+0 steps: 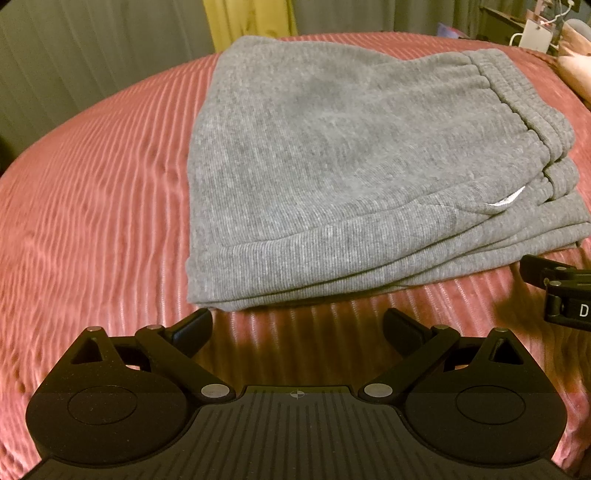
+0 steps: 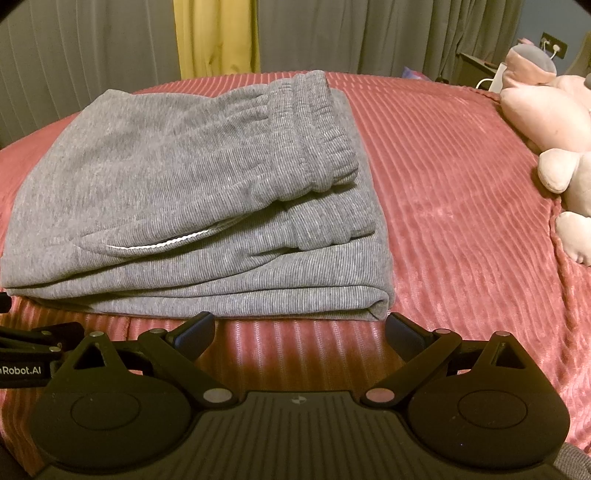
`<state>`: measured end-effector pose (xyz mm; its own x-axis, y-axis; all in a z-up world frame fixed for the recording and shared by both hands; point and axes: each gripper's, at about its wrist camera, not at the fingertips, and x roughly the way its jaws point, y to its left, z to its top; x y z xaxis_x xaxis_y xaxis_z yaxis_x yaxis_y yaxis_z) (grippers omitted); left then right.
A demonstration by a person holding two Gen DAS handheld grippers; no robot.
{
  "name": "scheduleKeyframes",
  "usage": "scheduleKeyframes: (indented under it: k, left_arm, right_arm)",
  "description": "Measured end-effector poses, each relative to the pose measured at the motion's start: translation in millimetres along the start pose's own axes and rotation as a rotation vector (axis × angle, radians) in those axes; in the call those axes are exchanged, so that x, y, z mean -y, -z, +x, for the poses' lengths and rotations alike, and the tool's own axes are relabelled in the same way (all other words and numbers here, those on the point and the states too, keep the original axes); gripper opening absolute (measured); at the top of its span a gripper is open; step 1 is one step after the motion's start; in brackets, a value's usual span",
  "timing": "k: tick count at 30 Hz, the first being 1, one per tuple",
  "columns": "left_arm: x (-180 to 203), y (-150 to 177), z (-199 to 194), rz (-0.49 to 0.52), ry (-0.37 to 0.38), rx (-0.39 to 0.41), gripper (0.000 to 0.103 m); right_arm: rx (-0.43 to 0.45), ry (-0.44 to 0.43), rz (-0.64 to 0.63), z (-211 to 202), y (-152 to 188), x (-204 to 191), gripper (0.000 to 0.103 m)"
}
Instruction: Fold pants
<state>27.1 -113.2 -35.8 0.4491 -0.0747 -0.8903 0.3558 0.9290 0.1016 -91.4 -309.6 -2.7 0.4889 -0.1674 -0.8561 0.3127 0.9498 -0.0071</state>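
Note:
Grey sweatpants (image 1: 332, 162) lie folded in a thick stack on a red ribbed bedspread (image 1: 92, 206), waistband on top at the right. In the right wrist view the pants (image 2: 177, 206) fill the left half, with a white drawstring showing in a fold. My left gripper (image 1: 297, 325) is open and empty, just short of the stack's near edge. My right gripper (image 2: 301, 328) is open and empty, in front of the stack's near right corner. The right gripper's body shows at the right edge of the left wrist view (image 1: 561, 288).
The bedspread (image 2: 461, 203) stretches right of the pants. Pink and beige plush toys (image 2: 554, 122) lie at the right side of the bed. Grey and yellow curtains (image 2: 218, 37) hang behind the bed. A nightstand with cables (image 1: 532, 26) stands at the far right.

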Motion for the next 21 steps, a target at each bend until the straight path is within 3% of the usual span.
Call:
scheduleKeyframes:
  k: [21]
  left_arm:
    - [0.9,0.8,-0.1,0.000,-0.001,0.000,0.102]
  right_arm:
    - [-0.005,0.006,-0.007,1.6,0.2,-0.8,0.099]
